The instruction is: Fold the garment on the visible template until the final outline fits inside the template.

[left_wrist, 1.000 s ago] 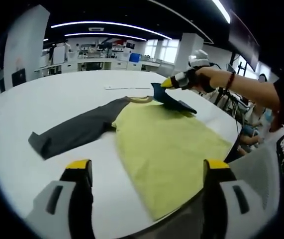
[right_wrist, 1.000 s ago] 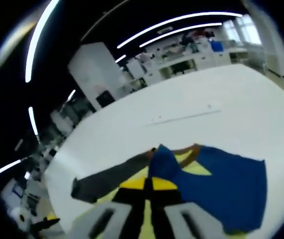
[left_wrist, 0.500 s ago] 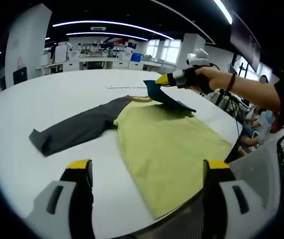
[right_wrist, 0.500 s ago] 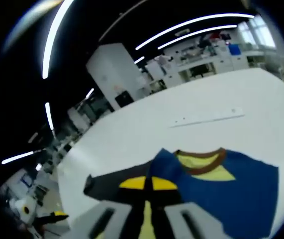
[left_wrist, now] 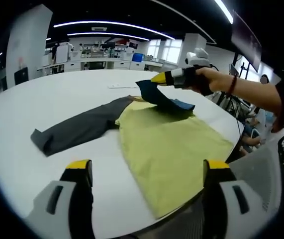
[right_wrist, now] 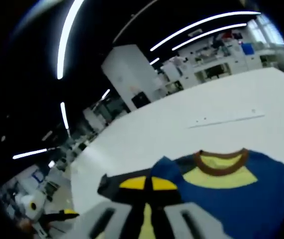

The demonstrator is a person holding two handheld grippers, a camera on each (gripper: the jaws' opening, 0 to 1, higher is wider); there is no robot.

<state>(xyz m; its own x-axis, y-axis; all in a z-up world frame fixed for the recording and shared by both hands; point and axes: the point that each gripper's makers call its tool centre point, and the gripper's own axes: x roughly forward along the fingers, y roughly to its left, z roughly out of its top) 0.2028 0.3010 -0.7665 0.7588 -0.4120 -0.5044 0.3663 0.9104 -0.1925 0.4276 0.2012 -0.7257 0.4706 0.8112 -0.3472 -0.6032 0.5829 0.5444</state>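
A soft knit garment [left_wrist: 166, 144] lies on a broad white table [left_wrist: 37, 109] with a smooth matte top and a rounded edge. Its body panel is pale yellow-green, flat with faint ripples. One long sleeve is dark grey [left_wrist: 77, 130], stretched away from the body and ending in a blunt cuff. The collar [right_wrist: 220, 165] is a narrow brown ribbed band around a yellow inner neck.

In the left gripper view the right gripper [left_wrist: 155, 78], held by a person's hand [left_wrist: 204, 79], has its yellow-tipped jaws pinched together on the blue sleeve [left_wrist: 156, 95]. The sleeve is lifted off the table and drapes in a fold over the shoulder area. In the right gripper view the jaws meet tip to tip on the blue cloth.

The left gripper [left_wrist: 146, 172] hovers near the garment's hem. Its jaws are spread wide with nothing between them; they are grey with yellow caps.

A thin pale strip [right_wrist: 226, 120] lies flat on the table beyond the collar. No legible writing is readable on the garment.
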